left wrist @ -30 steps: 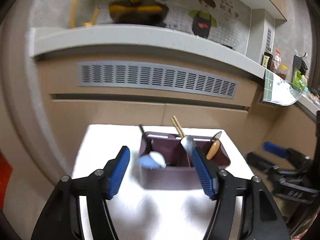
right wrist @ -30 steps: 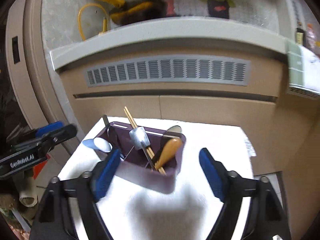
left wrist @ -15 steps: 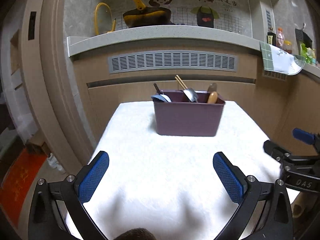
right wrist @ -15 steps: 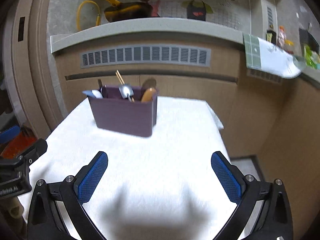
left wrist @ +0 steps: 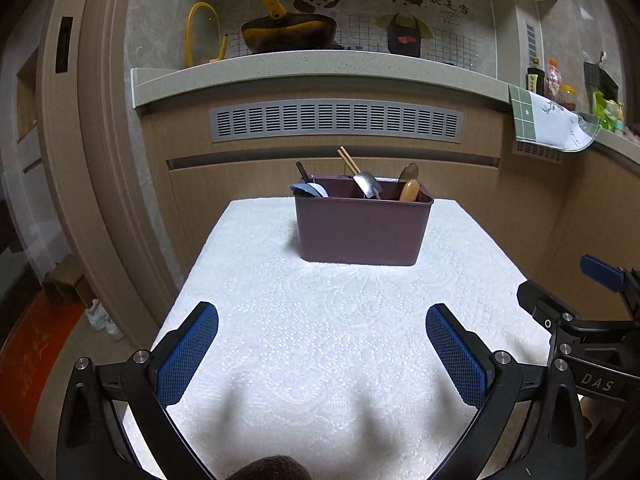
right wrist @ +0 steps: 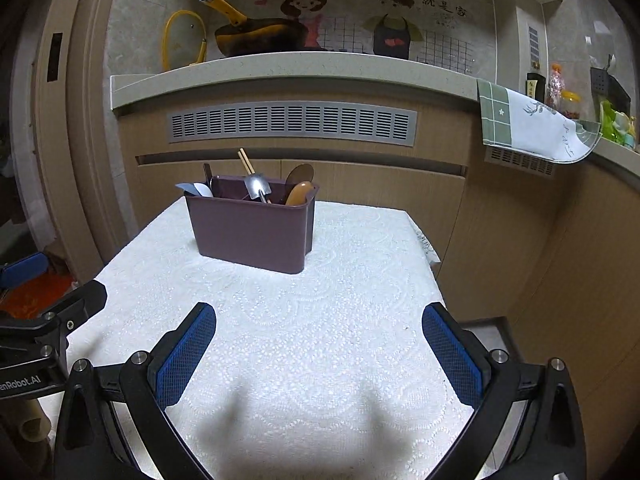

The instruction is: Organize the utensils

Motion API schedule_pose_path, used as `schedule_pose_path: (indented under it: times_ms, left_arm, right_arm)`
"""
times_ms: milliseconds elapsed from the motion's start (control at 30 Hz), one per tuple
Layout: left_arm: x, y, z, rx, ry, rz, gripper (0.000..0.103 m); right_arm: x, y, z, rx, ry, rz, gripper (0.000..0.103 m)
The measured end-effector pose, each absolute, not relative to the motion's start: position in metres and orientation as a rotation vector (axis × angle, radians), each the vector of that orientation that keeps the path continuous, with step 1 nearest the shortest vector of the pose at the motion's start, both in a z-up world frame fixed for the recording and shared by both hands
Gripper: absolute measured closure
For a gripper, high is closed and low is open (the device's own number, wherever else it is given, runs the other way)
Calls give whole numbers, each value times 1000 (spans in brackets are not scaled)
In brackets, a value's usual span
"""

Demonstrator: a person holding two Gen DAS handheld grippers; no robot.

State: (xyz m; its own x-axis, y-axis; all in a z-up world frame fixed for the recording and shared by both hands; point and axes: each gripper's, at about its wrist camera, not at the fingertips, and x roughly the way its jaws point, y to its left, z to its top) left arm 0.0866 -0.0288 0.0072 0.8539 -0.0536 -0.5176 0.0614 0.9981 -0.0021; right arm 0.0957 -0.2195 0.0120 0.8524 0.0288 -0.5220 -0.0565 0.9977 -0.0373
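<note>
A dark purple utensil holder [left wrist: 362, 228] [right wrist: 256, 232] stands upright at the far end of a table under a white textured cloth [left wrist: 320, 320] [right wrist: 312, 320]. Out of it stick wooden chopsticks [left wrist: 349, 161] [right wrist: 246, 161], a metal spoon [left wrist: 367, 184] [right wrist: 258, 186], a pale blue spoon [left wrist: 310, 189] [right wrist: 196, 189] and a brown wooden spoon [left wrist: 409, 190] [right wrist: 298, 193]. My left gripper [left wrist: 322, 340] hangs open over the near cloth, well short of the holder, with nothing between its fingers. My right gripper [right wrist: 319, 340] is likewise open and empty, and its body [left wrist: 580, 320] shows at the right edge of the left wrist view.
Behind the table runs a kitchen counter [left wrist: 320, 68] with a grey vent grille [left wrist: 336, 120], a pan with a yellow handle [left wrist: 288, 32] and a hanging cloth [right wrist: 536, 124]. A door frame [left wrist: 100, 160] stands at the left. The table's right edge drops to the floor [right wrist: 436, 280].
Both grippers pulled back from close above the holder to the near end of the table and opened wider. Over the last half second hardly anything moved.
</note>
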Motion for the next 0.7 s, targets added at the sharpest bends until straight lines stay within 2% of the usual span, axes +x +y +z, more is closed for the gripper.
schedule_pose_path:
  times_ms: [700]
  left_arm:
    - [87, -27, 5, -1, 564, -66, 0]
  right_arm:
    - [94, -221, 10, -47, 552, 40, 0]
